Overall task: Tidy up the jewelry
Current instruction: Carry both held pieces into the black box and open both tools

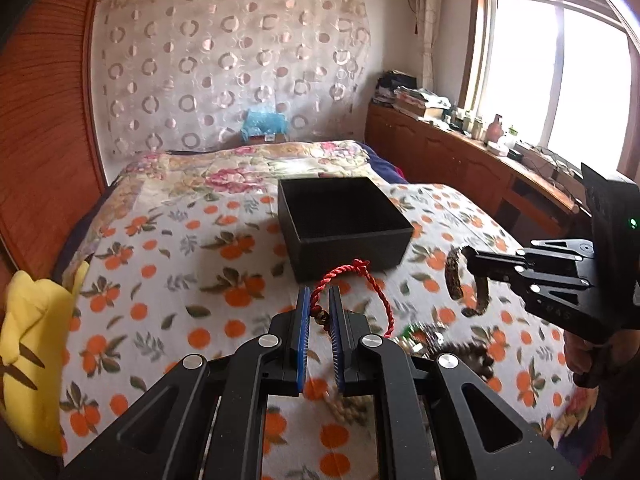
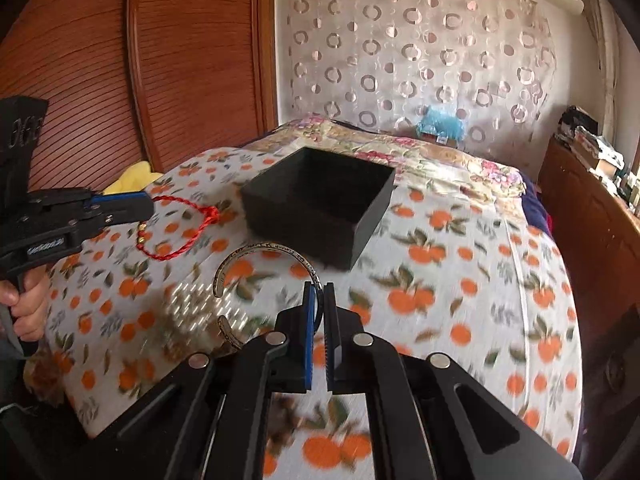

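Your left gripper (image 1: 319,294) has its jaws nearly closed, blue pads pinching the red cord bracelet (image 1: 352,280) by its beaded stretch; the loop arcs up past the fingertips toward twelve o'clock and trails down to four o'clock. From the right wrist view that same bracelet (image 2: 176,226) hangs clear of the bed, out at nine o'clock.

Your right gripper (image 2: 319,289) is clamped tight on the bronze cuff bangle (image 2: 264,264), gripped at one end of the band, the open C sweeping off to ten and eight o'clock. In the left wrist view the cuff (image 1: 460,280) sits at three o'clock, held off the cover.

Straight ahead of both sets of fingers, at twelve o'clock, is the black box (image 1: 344,224), lid off, resting on the orange-print bedspread (image 1: 180,264). Neither bracelet touches it; both hang near its closest wall.

Down by five o'clock in the left view lies a blurred heap of beaded jewelry (image 1: 432,340) on the cover. At eight o'clock, a yellow plush (image 1: 32,340) against the wooden headboard (image 1: 44,120). Beyond the box, a floral quilt (image 1: 248,164), and a circle-patterned curtain (image 1: 224,64) on the far wall.
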`<action>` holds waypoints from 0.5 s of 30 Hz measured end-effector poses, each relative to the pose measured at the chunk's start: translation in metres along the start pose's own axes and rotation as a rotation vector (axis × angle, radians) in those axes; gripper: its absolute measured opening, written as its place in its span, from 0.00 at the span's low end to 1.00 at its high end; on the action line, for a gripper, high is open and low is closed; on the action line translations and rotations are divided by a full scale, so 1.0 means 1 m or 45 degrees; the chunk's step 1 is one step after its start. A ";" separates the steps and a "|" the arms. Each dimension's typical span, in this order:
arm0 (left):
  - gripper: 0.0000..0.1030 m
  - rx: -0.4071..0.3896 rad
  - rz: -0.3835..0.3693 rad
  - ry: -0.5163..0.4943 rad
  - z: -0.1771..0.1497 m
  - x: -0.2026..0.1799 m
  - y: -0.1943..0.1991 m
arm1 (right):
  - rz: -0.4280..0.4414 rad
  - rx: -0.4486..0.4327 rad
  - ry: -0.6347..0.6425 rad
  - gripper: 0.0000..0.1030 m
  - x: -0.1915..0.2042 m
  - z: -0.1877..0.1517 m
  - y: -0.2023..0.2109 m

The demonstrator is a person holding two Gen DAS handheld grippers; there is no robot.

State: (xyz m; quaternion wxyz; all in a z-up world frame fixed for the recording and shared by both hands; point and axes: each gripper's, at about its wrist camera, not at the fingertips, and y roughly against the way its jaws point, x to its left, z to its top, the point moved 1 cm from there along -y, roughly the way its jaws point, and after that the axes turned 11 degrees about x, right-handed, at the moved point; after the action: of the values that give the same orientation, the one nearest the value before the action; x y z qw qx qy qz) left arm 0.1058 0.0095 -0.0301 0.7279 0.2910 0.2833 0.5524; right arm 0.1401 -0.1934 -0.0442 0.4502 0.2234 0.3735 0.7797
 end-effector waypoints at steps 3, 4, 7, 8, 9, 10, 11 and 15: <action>0.08 -0.008 0.011 0.009 0.010 0.005 -0.004 | -0.025 0.005 -0.014 0.05 -0.008 0.019 -0.010; 0.08 -0.012 0.013 0.012 0.013 0.007 -0.005 | -0.039 0.003 -0.011 0.05 -0.010 0.027 -0.014; 0.08 -0.019 0.015 0.022 0.022 0.012 -0.008 | -0.050 0.001 -0.013 0.05 -0.016 0.044 -0.022; 0.08 -0.018 0.011 0.027 0.025 0.014 -0.010 | -0.052 0.004 -0.015 0.05 -0.017 0.048 -0.025; 0.08 -0.017 0.012 0.028 0.030 0.016 -0.012 | -0.054 0.008 -0.017 0.05 -0.018 0.054 -0.029; 0.08 -0.017 0.017 0.025 0.034 0.016 -0.014 | -0.053 0.011 -0.018 0.05 -0.020 0.058 -0.032; 0.08 -0.018 0.022 0.023 0.037 0.016 -0.015 | -0.053 0.016 -0.019 0.05 -0.020 0.063 -0.036; 0.08 -0.028 0.039 0.014 0.052 0.015 -0.020 | -0.057 0.036 -0.038 0.05 -0.024 0.076 -0.051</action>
State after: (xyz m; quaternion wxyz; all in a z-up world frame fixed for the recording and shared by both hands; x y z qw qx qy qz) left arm 0.1602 0.0137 -0.0112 0.7209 0.2842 0.2765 0.5683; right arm 0.2319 -0.1692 -0.0373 0.4699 0.2328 0.3826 0.7607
